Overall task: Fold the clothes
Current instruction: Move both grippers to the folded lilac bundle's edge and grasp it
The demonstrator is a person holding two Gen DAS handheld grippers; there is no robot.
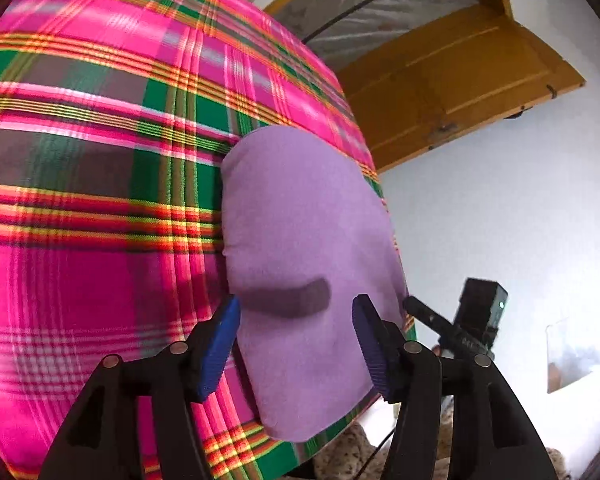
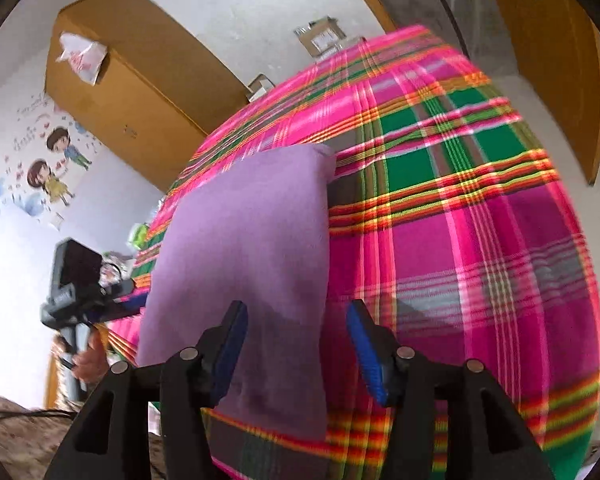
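L gripper [image 1: 296,344] fingers spread | R gripper [image 2: 298,350] fingers spread | purple cloth [image 1: 304,248] folded on plaid sheet [image 1: 100,160], thickness hidden

A bed [image 1: 80,280] covered with a bright pink, green and orange plaid blanket [image 2: 480,260] carries one folded purple garment [image 1: 300,240]. The garment lies flat on the blanket, close to one side edge, its corners neat and square.

Matt lilac cloth garment [image 1: 300,232] on woven plaid blanket [image 1: 100,160]
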